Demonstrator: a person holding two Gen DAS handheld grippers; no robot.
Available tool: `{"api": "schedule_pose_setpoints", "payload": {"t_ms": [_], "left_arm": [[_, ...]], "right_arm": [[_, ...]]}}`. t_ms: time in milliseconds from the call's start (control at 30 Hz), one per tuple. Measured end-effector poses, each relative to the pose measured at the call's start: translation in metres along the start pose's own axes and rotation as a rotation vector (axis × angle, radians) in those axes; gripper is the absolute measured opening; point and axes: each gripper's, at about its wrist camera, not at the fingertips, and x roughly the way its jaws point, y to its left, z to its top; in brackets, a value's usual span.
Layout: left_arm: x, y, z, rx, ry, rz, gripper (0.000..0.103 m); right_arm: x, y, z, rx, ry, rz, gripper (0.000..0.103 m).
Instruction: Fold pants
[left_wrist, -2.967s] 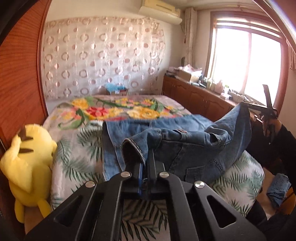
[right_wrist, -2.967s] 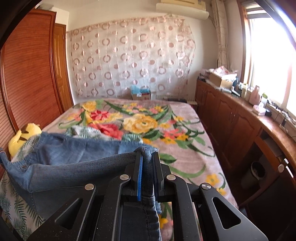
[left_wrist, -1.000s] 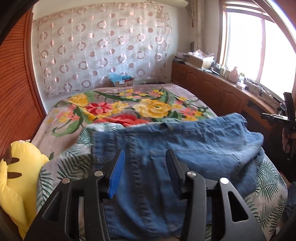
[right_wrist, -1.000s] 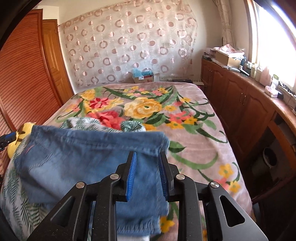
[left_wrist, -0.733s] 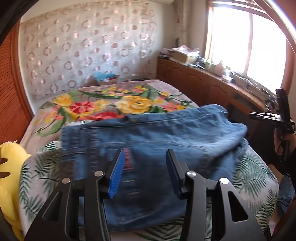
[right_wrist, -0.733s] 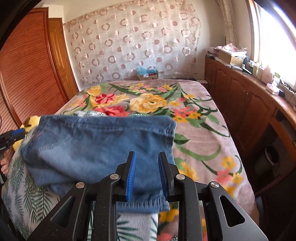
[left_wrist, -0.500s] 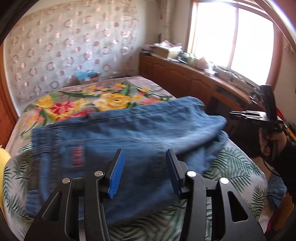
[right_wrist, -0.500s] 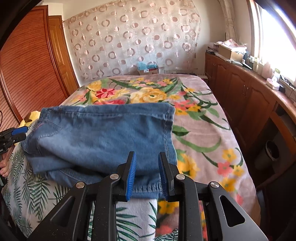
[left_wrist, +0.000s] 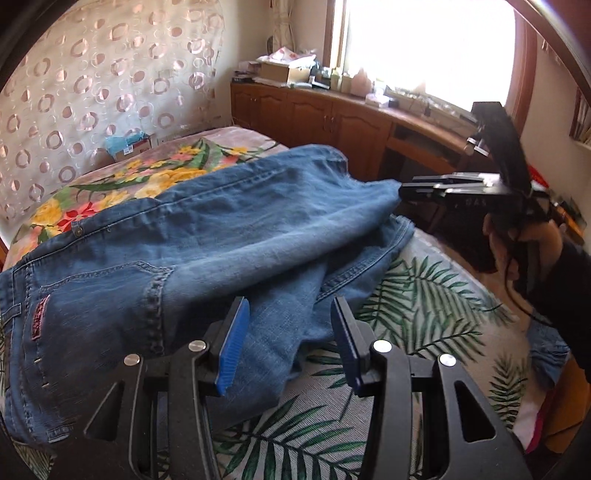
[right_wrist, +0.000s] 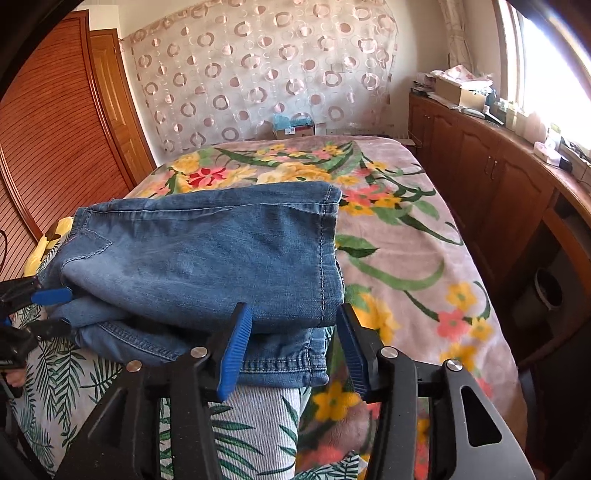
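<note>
across the middle of both frames the folded blue denim pants (right_wrist: 207, 254) are laid on the leaf-print bedspread (left_wrist: 424, 295); left gripper (left_wrist: 288, 343) and right gripper (right_wrist: 291, 343), just opened, are held apart, nothing clamped, likely for regripping.

Left gripper (left_wrist: 288, 343) jaws apart; right gripper (right_wrist: 291, 347) jaws just opening.

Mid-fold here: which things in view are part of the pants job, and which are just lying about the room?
Job:
- blue denim pants, folded on the bed
- left claw, open
- right claw, open, jaws just widened, nothing pinched
- palm-leaf print sheet under the pants

Lying about:
- yellow plush toy
- floral blanket
- blue tissue box
- cardboard box on the wooden cabinet
</note>
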Motion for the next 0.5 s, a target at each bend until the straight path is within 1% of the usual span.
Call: {"api": "schedule_pose_setpoints", "payload": {"t_ms": [67, 167, 233, 267, 300, 400, 500], "left_arm": [[0.005, 0.0, -0.001, 0.009, 0.012, 0.025, 0.047], [0.008, 0.002, -0.003, 0.018, 0.015, 0.03, 0.046], [0.008, 0.002, -0.005, 0.032, 0.011, 0.03, 0.04], [0.008, 0.002, -0.005, 0.032, 0.012, 0.026, 0.033], [0.006, 0.004, -0.005, 0.022, 0.007, 0.017, 0.023], [0.001, 0.006, -0.004, 0.015, -0.02, 0.015, 0.012], [-0.007, 0.006, -0.002, 0.023, -0.049, 0.013, 0.008]], "right_arm": [[0.004, 0.001, 0.001, 0.004, 0.003, 0.002, 0.05], [0.009, -0.002, 0.0, 0.021, 0.011, 0.013, 0.051], [0.013, -0.003, 0.001, 0.026, 0.02, 0.014, 0.051], [0.015, -0.003, 0.001, 0.026, 0.028, 0.011, 0.051], [0.016, -0.003, 0.002, 0.026, 0.034, 0.007, 0.051], [0.02, -0.004, 0.004, 0.04, 0.046, 0.009, 0.051], [0.024, -0.01, 0.008, 0.066, 0.06, 0.01, 0.051]]}}
